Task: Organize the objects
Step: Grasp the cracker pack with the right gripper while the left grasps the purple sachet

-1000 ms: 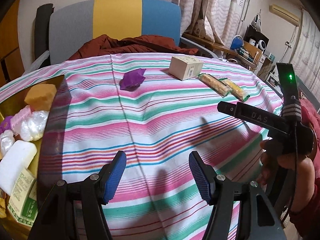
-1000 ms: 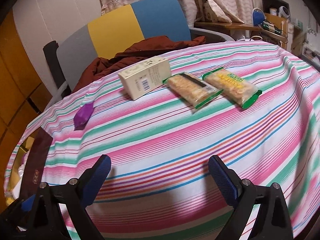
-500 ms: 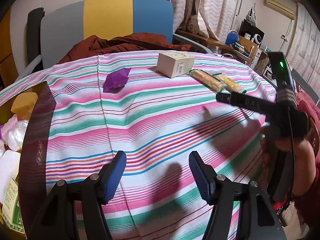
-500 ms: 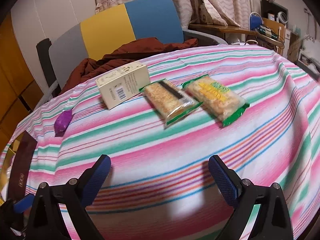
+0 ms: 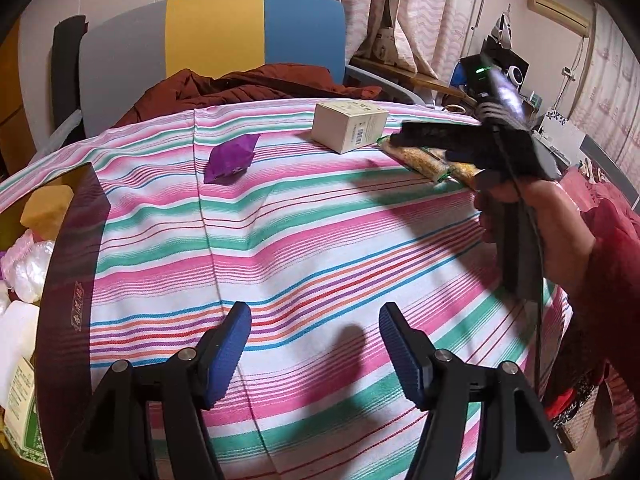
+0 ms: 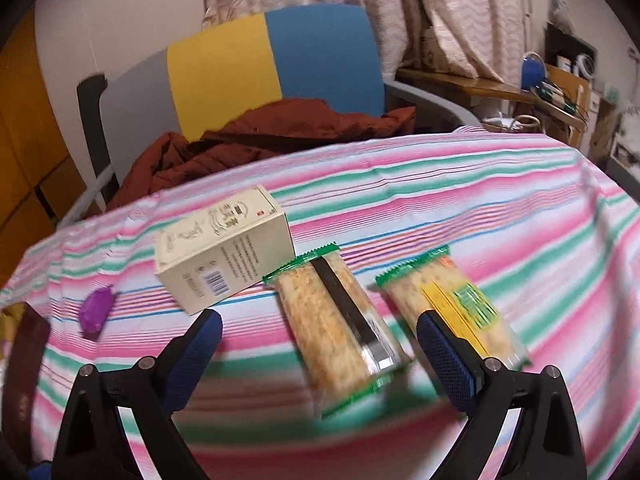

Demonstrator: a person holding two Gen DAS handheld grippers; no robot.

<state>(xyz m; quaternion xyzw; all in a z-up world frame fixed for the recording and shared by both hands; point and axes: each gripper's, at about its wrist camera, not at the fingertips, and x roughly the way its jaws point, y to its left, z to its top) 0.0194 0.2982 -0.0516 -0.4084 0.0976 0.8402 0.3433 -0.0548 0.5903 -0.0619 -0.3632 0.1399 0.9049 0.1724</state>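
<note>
- Snack packets lie side by side on the striped desk: in the right wrist view the near packet with the dark strip sits at about 12 o'clock of the right tool, and the yellow-labelled packet is at its 1 o'clock, touching or nearly touching the right-hand pad.
- A cream box stands just beside the near packet at the tool's 11 o'clock; a purple wrapper lies well apart at 9 o'clock.
- The right tool's jaws stand wide and have just been closing a little; nothing is pressed between the pads, though the near packet lies in the gap ahead.
- The left tool has just been opening its jaws and holds nothing, with only bare cloth between them; a dark-rimmed tray of sorted items sits at its 9 o'clock.
- Judged step: the right tool is on approach to pick up a packet, with four items left loose on the desk.
- The next move likely calls for lowering and centring on the near packet's width, without snagging its neighbour, then closing gently, since the contents look crushable.
</note>
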